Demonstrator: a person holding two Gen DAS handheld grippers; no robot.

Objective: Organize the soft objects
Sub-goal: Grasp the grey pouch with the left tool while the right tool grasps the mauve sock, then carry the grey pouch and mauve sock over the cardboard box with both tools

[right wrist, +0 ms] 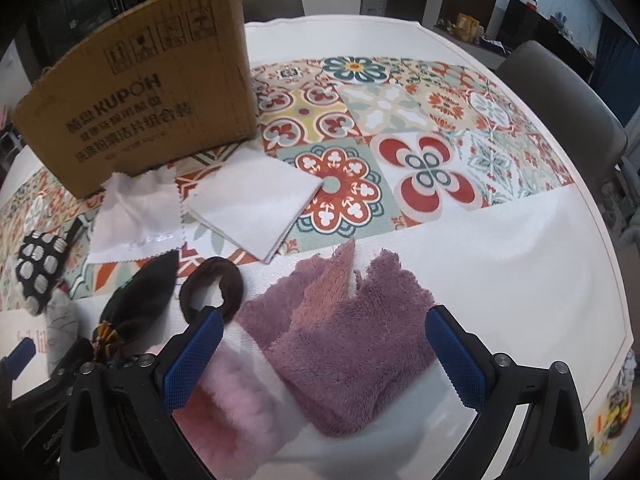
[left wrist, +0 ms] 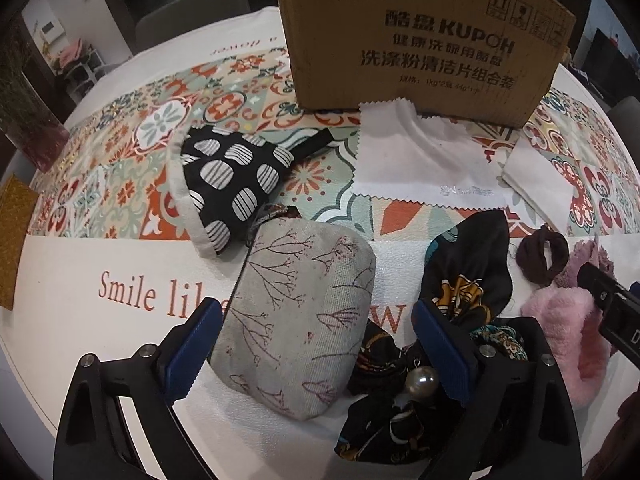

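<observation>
My left gripper (left wrist: 316,350) is open, its blue pads straddling a grey pouch (left wrist: 298,320) printed with twigs; the left pad sits at the pouch's edge, the right pad is apart from it. A dark patterned scrunchie (left wrist: 460,280) with a pearl lies by the right finger. My right gripper (right wrist: 324,364) is open above a purple fluffy cloth (right wrist: 344,344), with a pink fluffy piece (right wrist: 236,408) under its left finger. A brown hair ring (right wrist: 212,292), a black spotted pouch (left wrist: 236,176), a white pinked cloth (left wrist: 420,164) and a folded white cloth (right wrist: 256,200) lie farther back.
A brown cardboard box (left wrist: 424,40) stands at the back of the round table (right wrist: 520,248), on a patterned tile mat. Grey chairs (right wrist: 568,92) stand beyond the table's far edge. A gold mat (left wrist: 14,240) lies at the left rim.
</observation>
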